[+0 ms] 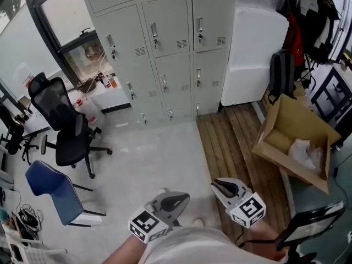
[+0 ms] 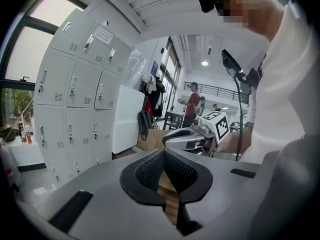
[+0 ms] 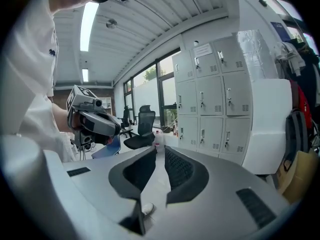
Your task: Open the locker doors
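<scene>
- Left gripper [image 1: 185, 197] sits lowest in the head view, close to the person's body, over the grey floor [image 1: 154, 158]; its jaws are pressed together at the tips with nothing between them
- Right gripper [image 1: 215, 185] is just beside it, apart from it; its jaws are also closed, and empty; both grippers point toward the lockers
- Blue chair [image 1: 52, 188] stands at the left; black chair [image 1: 66, 125] is just beyond it, near the window [image 1: 60, 15]
- Planks [image 1: 236, 142] run along the right of the floor; an open box [image 1: 291, 131] rests tilted at their right edge, with crumpled white material inside
- Backpack [image 1: 281, 73] stands upright beyond the box, against a white block [image 1: 253, 54]
- Bottles [image 1: 107, 81] stand on a low ledge under the window, just left of the lockers
- Lockers [image 1: 165, 37] fill the far wall between window and white block; every door in view is shut, each with a small handle and vent slots; they are well apart from both grippers, with open floor between
</scene>
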{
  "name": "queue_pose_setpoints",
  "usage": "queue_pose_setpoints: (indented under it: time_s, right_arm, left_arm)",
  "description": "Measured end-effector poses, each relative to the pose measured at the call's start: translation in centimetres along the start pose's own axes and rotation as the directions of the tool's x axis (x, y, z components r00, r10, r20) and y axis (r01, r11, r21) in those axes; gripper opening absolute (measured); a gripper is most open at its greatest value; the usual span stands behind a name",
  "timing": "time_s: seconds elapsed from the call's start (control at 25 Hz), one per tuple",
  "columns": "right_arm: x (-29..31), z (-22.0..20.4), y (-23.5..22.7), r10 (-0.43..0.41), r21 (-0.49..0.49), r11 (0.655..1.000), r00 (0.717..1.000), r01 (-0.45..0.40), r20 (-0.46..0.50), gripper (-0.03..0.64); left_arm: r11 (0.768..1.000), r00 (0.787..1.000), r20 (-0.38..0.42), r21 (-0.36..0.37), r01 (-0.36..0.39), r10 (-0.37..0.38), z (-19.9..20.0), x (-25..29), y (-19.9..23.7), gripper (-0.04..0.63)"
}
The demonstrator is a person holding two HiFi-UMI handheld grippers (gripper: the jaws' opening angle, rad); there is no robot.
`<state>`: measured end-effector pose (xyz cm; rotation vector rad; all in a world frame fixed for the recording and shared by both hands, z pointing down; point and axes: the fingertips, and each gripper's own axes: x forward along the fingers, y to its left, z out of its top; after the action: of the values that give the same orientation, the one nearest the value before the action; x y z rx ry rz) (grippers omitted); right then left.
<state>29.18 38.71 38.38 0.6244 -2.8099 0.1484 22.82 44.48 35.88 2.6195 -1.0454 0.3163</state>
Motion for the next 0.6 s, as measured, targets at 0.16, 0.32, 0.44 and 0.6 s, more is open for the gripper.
queue_pose_setpoints:
  time_s: [0.16, 0.32, 0.44, 0.6]
  right_arm:
    - [5.2, 2.7, -3.1, 0.012, -0.041, 0.999, 1.0, -0.012, 0.001, 0.023]
    - [10.1, 6.1, -7.3, -0.059, -0.04, 0.997, 0.998, 0.059, 0.015, 0.023]
    - [14.6, 8.4, -9.6, -0.093, -0.029, 0.995, 0.995, 0.094, 0.03, 0.023]
    - [20.4, 9.6, -12.5, -0.123, -0.019, 0.992, 0.992, 0.123, 0.012, 0.023]
  left_arm:
    - [1.0, 1.0, 0.025, 0.005, -0.009, 0.009, 1.6, 0.2, 6.2, 0.012]
    - [1.0, 0.997, 0.075, 0.017, 0.006, -0.007, 4.7, 0.4, 12.6, 0.012]
    - [1.0, 0.995, 0.102, 0.024, 0.017, -0.019, 7.0, 0.0, 17.8, 0.012]
    - [0.999, 0.995, 0.093, 0.021, 0.04, -0.042, 7.9, -0.4, 24.3, 0.012]
